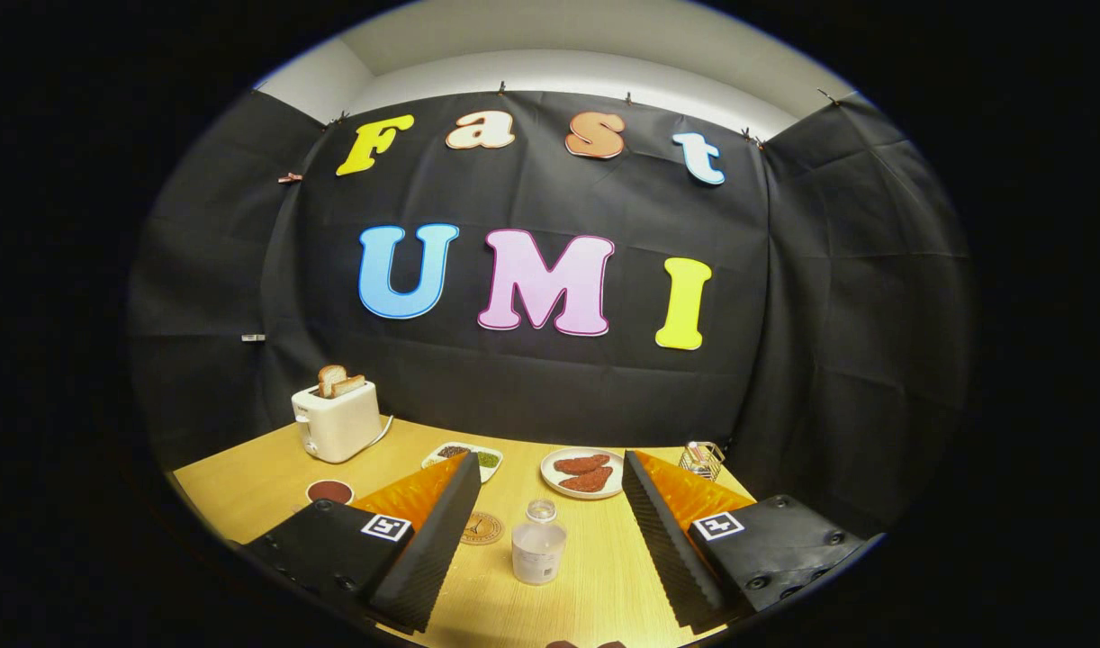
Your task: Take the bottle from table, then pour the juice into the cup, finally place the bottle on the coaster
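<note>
A small clear bottle [538,544] with a clear cap stands upright on the wooden table [595,576], between my two fingers and a little ahead of their tips. My gripper [550,481] is open wide and hovers above the table with nothing held. A round brown coaster [482,527] lies flat just left of the bottle, partly hidden by my left finger [433,540]. A small cup [330,491] with dark liquid sits farther left, beyond the left finger.
A white toaster [337,420] with two bread slices stands at the back left. A white tray of condiments [473,454], a plate with reddish patties [583,473] and a small wire holder [701,459] line the back of the table.
</note>
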A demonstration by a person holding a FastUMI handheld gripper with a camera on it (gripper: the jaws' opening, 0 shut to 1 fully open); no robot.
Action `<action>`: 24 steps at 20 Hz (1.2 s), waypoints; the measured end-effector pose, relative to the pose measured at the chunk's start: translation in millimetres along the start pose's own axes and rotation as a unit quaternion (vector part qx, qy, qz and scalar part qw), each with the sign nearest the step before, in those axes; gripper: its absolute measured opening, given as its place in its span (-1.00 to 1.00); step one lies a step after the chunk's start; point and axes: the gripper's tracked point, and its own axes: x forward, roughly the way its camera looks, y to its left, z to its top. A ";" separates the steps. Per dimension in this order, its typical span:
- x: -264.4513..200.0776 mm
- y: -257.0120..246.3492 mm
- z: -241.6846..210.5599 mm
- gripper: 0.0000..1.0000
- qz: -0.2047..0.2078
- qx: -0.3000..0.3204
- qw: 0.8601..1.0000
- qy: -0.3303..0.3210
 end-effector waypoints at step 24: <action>81.6 2.0 -123.4 0.95 0.035 0.009 0.997 0.070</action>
